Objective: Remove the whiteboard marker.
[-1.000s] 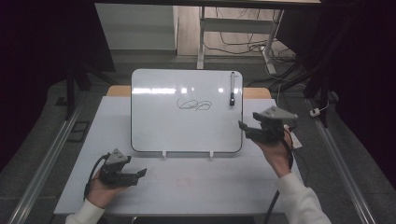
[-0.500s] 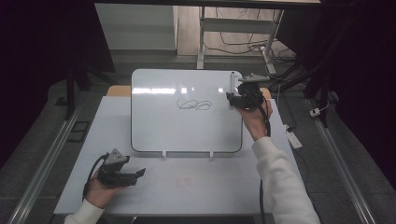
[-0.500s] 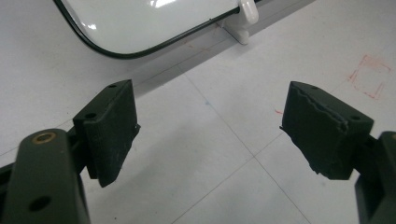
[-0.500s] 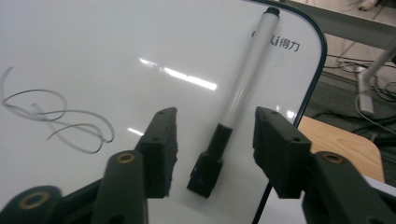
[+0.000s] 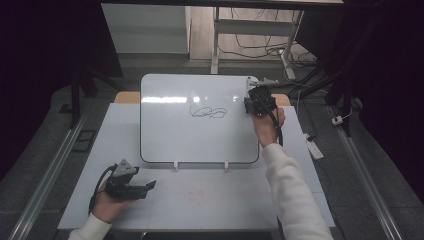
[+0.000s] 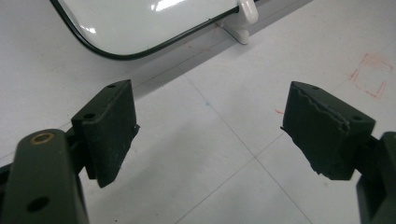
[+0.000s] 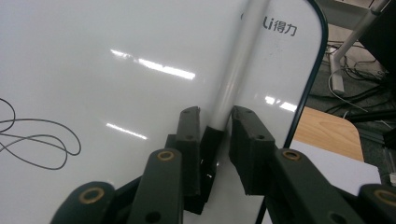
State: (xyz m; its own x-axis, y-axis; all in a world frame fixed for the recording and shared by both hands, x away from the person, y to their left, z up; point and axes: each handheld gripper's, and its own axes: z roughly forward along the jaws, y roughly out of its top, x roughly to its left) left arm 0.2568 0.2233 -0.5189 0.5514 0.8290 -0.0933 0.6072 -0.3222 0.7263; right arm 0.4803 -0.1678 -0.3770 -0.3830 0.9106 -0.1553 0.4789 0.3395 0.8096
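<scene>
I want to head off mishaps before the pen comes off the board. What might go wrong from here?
The right gripper, whose jaws have just been closing, pinches the marker by its dark end, so the long barrel may swing or slip on lifting. The whiteboard stands on small feet and a sideways tug might shift it. A dragged tip might smear the scribble.

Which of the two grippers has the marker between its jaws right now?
The right gripper, up at the whiteboard's far right edge, jaws just closing around the marker. The left gripper rests open over bare table.
</scene>
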